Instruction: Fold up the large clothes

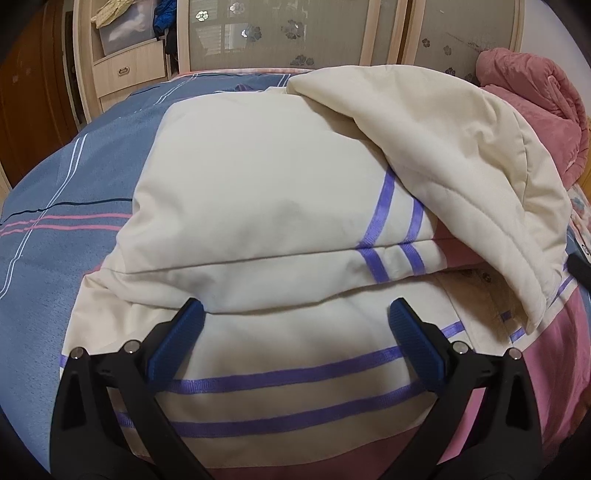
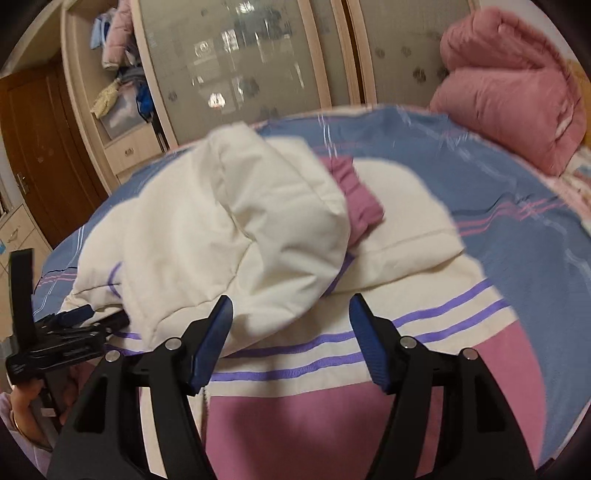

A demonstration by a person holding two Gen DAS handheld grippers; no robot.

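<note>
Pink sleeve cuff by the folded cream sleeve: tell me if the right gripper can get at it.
Probably yes: the right gripper is open, and the pink cuff lies exposed ahead, though the folded sleeve overlaps its near edge.

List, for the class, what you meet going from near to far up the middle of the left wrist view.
Left gripper → purple stripes on the jacket's near panel → folded cream jacket body → blue bedsheet → wardrobe's frosted flowered doors.
</note>
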